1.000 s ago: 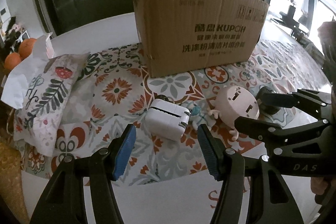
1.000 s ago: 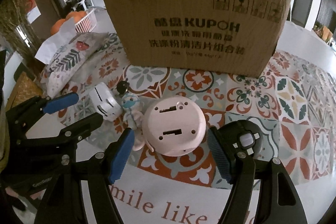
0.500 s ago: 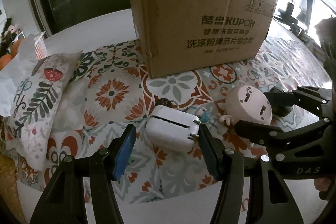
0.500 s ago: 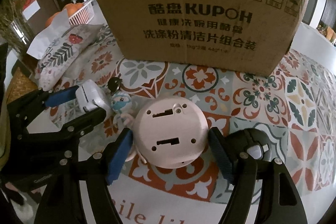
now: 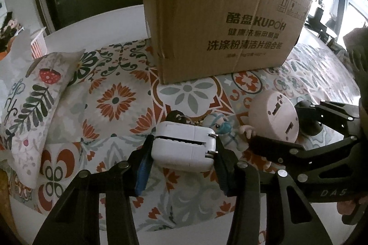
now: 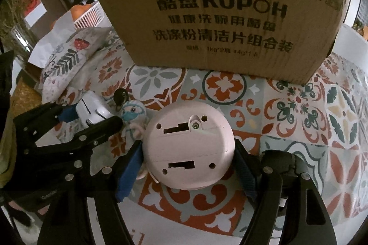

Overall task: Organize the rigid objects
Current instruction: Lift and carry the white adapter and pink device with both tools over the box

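Floral cushion (image 5: 30, 104) and white basket (image 6: 89, 15) beyond patterned tablecloth (image 5: 110, 93).

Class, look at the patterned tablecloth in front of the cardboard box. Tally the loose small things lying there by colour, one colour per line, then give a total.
White: 1, the charger block between the left gripper fingers.
Pink: 1, the round device between the right gripper fingers.
White and blue: 1, the masked figurine.
Black: 1, the small gadget.
Total: 4

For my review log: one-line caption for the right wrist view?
Right claw closes around round pink plastic gadget before brown cardboard box.
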